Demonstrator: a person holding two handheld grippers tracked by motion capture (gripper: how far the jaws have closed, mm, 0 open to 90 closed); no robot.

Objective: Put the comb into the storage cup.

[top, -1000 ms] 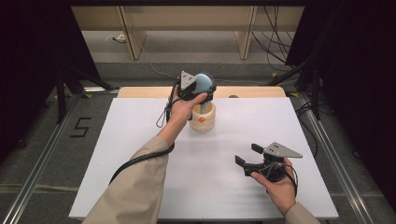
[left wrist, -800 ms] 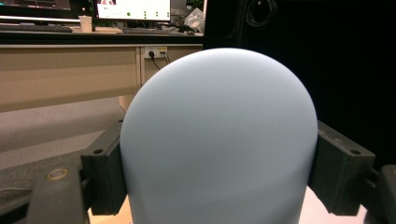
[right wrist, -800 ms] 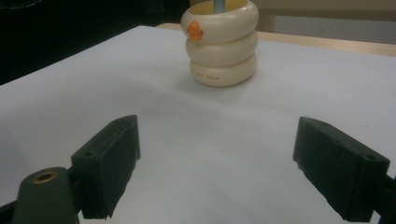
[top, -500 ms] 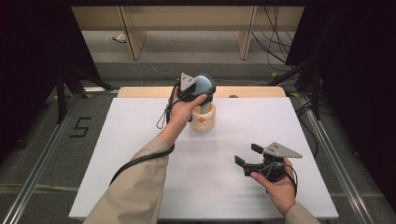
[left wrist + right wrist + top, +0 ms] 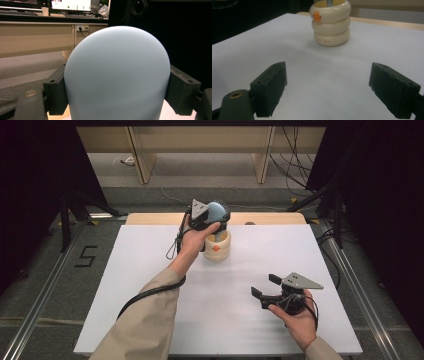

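From the high view we see the left claw (image 5: 216,220) at the far middle of the white worktop (image 5: 150,270), pinching a pale blue dome-topped piece (image 5: 216,211) directly above a cream ringed holder (image 5: 218,247). That holder stands just beneath the left claw and carries a small orange mark (image 5: 215,248) on its side. The right claw (image 5: 263,287) sits well apart, toward the near right of the worktop, its jaws spread with nothing between them; the holder lies far ahead of it and to its left.

In the left gripper view we find the left claw (image 5: 113,87) pressed against both flanks of the blue dome-topped piece (image 5: 117,75), which rises between the jaws, one jaw touching each side.

In the right gripper view the right claw (image 5: 327,87) stands wide open above bare worktop (image 5: 249,50). Straight ahead of it, well beyond the jaws, stands the cream ringed holder (image 5: 330,23), three stacked rings upright, with the orange mark (image 5: 316,15) on its top ring.
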